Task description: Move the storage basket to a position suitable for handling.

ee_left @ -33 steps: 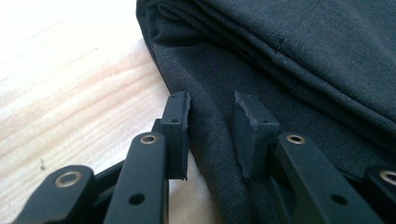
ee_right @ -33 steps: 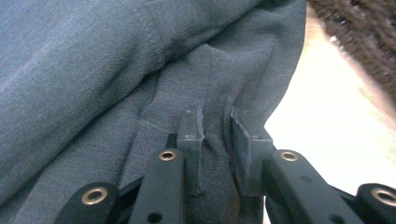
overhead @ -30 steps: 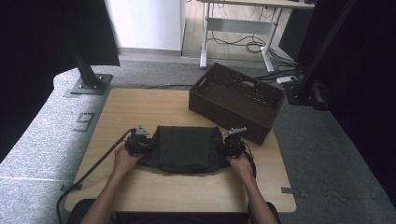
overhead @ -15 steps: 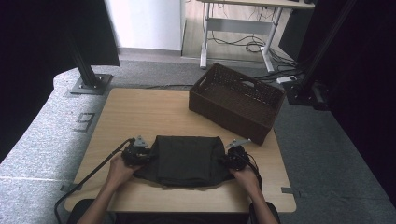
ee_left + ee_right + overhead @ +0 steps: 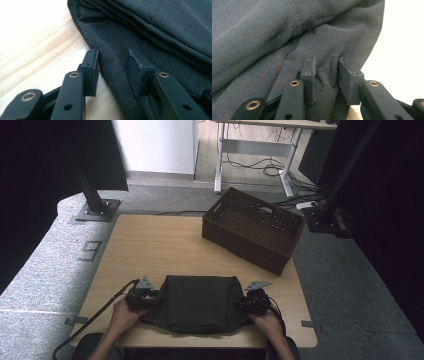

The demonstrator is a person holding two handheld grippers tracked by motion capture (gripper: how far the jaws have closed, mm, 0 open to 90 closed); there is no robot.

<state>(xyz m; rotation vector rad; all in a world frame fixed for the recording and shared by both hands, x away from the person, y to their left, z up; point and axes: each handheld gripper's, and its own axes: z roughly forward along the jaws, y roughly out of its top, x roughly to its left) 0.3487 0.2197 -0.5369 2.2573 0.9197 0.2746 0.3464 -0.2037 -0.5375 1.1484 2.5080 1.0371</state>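
Observation:
A dark folded garment point(image 5: 200, 302) lies flat near the table's front edge. My left gripper point(image 5: 142, 296) is at its left edge and my right gripper point(image 5: 252, 301) at its right edge, each held in a hand. In the left gripper view the lower cloth layer point(image 5: 112, 75) fills the narrow gap between the jaws of the left gripper point(image 5: 112, 65). In the right gripper view the fabric point(image 5: 325, 75) puckers between the jaws of the right gripper point(image 5: 325, 72), which are closed in on it.
A dark woven basket point(image 5: 252, 227) stands at the table's back right, open side up. The light wooden table point(image 5: 150, 250) stretches bare between the basket and the garment. A cable point(image 5: 95, 320) trails from the left gripper off the front left.
Both grippers have drawn the garment toward the person; it now lies closer to the front edge. The basket has not moved.

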